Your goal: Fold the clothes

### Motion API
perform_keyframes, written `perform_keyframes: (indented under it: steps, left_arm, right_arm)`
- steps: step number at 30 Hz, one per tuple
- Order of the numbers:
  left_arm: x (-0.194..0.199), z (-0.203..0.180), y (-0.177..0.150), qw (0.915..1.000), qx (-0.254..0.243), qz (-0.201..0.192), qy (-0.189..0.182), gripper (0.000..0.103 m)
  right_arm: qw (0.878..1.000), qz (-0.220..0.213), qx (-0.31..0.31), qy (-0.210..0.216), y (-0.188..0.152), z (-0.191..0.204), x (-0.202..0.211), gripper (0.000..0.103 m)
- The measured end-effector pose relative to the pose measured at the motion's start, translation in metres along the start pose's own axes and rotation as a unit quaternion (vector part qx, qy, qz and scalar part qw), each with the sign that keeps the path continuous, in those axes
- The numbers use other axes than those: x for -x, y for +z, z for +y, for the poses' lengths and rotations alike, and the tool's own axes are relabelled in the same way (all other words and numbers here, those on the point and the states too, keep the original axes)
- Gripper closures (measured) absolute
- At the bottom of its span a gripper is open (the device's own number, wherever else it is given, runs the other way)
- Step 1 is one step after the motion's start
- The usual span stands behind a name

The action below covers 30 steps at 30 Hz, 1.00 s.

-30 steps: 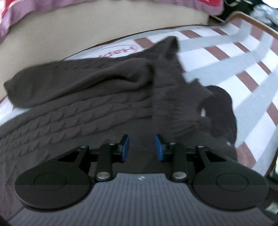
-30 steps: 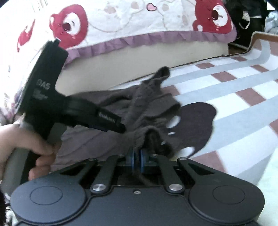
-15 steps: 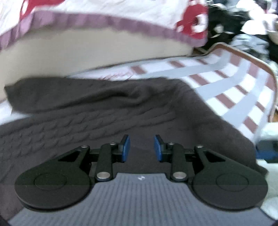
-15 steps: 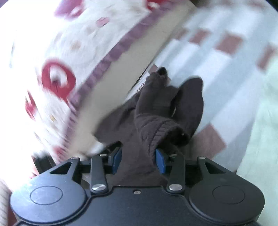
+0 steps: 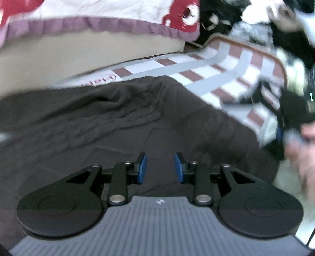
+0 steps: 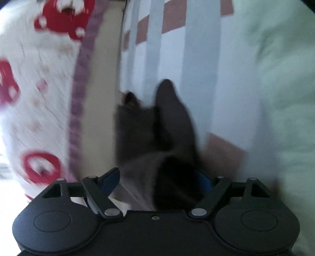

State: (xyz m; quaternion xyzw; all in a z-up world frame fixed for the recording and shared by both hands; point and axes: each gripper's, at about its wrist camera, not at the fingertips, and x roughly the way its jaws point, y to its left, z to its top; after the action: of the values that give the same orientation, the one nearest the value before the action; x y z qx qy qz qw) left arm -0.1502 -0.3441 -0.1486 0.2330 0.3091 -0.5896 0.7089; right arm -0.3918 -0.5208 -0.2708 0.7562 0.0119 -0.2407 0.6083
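A dark brown cable-knit sweater (image 5: 118, 122) lies spread on a striped mat (image 5: 226, 65). My left gripper (image 5: 160, 167) hovers low over its near part, blue pads apart, nothing between them. At the right edge of the left wrist view, a hand (image 5: 301, 149) holds my right gripper (image 5: 279, 135) by the sweater's side. In the blurred, rolled right wrist view, a bunched part of the sweater (image 6: 171, 122) lies between the jaws of the right gripper (image 6: 157, 181). Those jaws are opening, and the left pad stands clear of the cloth.
A mattress edge with a white, red-bear quilt (image 5: 98, 11) and purple frill runs along the far side of the mat (image 6: 196, 49). Pale green bedding (image 6: 275, 78) lies beside the mat. Dark clutter (image 5: 256, 23) is piled beyond the mat's far corner.
The right gripper went from shut on the lifted sleeve to wide apart and rolled sideways. The raised sleeve now lies flat on the sweater. The left gripper shifted across the sweater.
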Motion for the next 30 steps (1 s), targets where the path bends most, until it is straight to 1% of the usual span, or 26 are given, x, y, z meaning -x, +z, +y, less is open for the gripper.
perform_keyframes:
  steps: [1, 2, 3, 4, 5, 6, 7, 9, 10, 11, 12, 14, 15, 16, 17, 18, 20, 21, 22, 23, 24, 25, 26, 27, 29, 30]
  left_arm:
    - [0.003, -0.001, -0.001, 0.9999, -0.011, -0.003, 0.003, 0.071]
    - [0.006, 0.0, -0.001, 0.9999, -0.01, -0.01, -0.001, 0.069]
    - [0.011, 0.004, 0.0, 0.9998, 0.0, -0.017, -0.009, 0.069]
    - [0.015, 0.008, 0.001, 0.9993, 0.017, -0.025, -0.021, 0.069]
    - [0.021, 0.013, 0.002, 0.9981, 0.038, -0.035, -0.034, 0.066]
    - [0.027, 0.019, 0.001, 0.9961, 0.059, -0.046, -0.047, 0.061]
    - [0.032, 0.024, 0.0, 0.9937, 0.081, -0.057, -0.052, 0.06]
    - [0.039, 0.036, -0.005, 0.9876, 0.128, -0.072, -0.055, 0.059]
    - [0.04, 0.042, -0.008, 0.9838, 0.153, -0.076, -0.054, 0.059]
    - [0.038, 0.049, -0.011, 0.9796, 0.176, -0.075, -0.062, 0.059]
    - [0.036, 0.056, -0.014, 0.9747, 0.199, -0.072, -0.071, 0.059]
    - [0.029, 0.063, -0.017, 0.9706, 0.218, -0.059, -0.083, 0.059]
    - [0.026, 0.062, -0.018, 0.9715, 0.216, -0.054, -0.082, 0.059]
    - [0.024, 0.061, -0.019, 0.973, 0.211, -0.05, -0.079, 0.059]
    - [0.02, 0.06, -0.021, 0.9745, 0.208, -0.042, -0.073, 0.059]
    - [0.015, 0.058, -0.022, 0.976, 0.205, -0.034, -0.065, 0.06]
    - [0.006, 0.059, -0.025, 0.9752, 0.214, -0.015, -0.054, 0.061]
    - [0.002, 0.06, -0.028, 0.9737, 0.221, -0.009, -0.053, 0.061]
    - [0.0, 0.061, -0.03, 0.9719, 0.229, -0.004, -0.054, 0.061]
    - [-0.001, 0.062, -0.033, 0.9707, 0.234, 0.0, -0.054, 0.061]
    - [-0.002, 0.063, -0.034, 0.9713, 0.233, 0.004, -0.049, 0.061]
    - [-0.003, 0.063, -0.035, 0.9721, 0.23, 0.009, -0.043, 0.061]
    - [-0.003, 0.063, -0.036, 0.9729, 0.228, 0.013, -0.037, 0.061]
    - [-0.005, 0.064, -0.036, 0.974, 0.224, 0.025, -0.025, 0.059]
    - [-0.015, 0.07, -0.038, 0.9717, 0.225, 0.072, 0.008, 0.06]
    - [-0.015, 0.074, -0.038, 0.9694, 0.234, 0.074, 0.004, 0.06]
  right_arm:
    - [1.0, -0.009, -0.01, 0.018, 0.0, 0.001, -0.004, 0.068]
    - [1.0, -0.018, 0.009, 0.021, -0.003, 0.01, -0.006, 0.085]
    - [0.999, -0.026, 0.033, 0.023, -0.006, 0.021, -0.006, 0.09]
    - [0.996, -0.031, 0.083, 0.023, -0.015, 0.035, -0.003, 0.09]
    - [0.988, -0.044, 0.15, 0.01, -0.028, 0.051, 0.003, 0.091]
    - [0.97, -0.049, 0.238, -0.006, -0.045, 0.067, 0.006, 0.091]
    - [0.945, -0.051, 0.322, -0.023, -0.063, 0.083, 0.008, 0.092]
    - [0.893, -0.013, 0.448, -0.043, -0.098, 0.096, 0.008, 0.093]
    - [0.865, 0.014, 0.499, -0.041, -0.116, 0.096, 0.007, 0.094]
    - [0.841, 0.038, 0.538, -0.043, -0.132, 0.092, 0.003, 0.094]
    - [0.823, 0.056, 0.562, -0.06, -0.144, 0.086, -0.003, 0.094]
    - [0.786, 0.089, 0.605, -0.096, -0.168, 0.073, -0.017, 0.094]
    - [0.78, 0.09, 0.606, -0.123, -0.174, 0.067, -0.025, 0.094]
    - [0.787, 0.087, 0.596, -0.131, -0.175, 0.062, -0.03, 0.094]
    - [0.802, 0.081, 0.578, -0.13, -0.172, 0.06, -0.03, 0.094]
    - [0.813, 0.08, 0.562, -0.13, -0.167, 0.061, -0.028, 0.093]
    - [0.834, 0.078, 0.53, -0.131, -0.156, 0.064, -0.026, 0.092]
    - [0.844, 0.077, 0.513, -0.132, -0.15, 0.066, -0.025, 0.089]
    - [0.854, 0.076, 0.498, -0.133, -0.146, 0.067, -0.023, 0.081]
    - [0.858, 0.072, 0.49, -0.136, -0.144, 0.069, -0.019, 0.076]
    - [0.863, 0.069, 0.482, -0.138, -0.143, 0.07, -0.015, 0.064]
    - [0.872, 0.066, 0.468, -0.13, -0.139, 0.07, -0.014, 0.054]
    - [0.881, 0.063, 0.453, -0.12, -0.136, 0.07, -0.012, 0.05]
    - [0.892, 0.066, 0.437, -0.1, -0.132, 0.067, -0.01, 0.049]
    - [0.903, 0.079, 0.416, -0.075, -0.124, 0.06, -0.007, 0.049]
    - [0.903, 0.079, 0.413, -0.089, -0.121, 0.059, -0.009, 0.049]
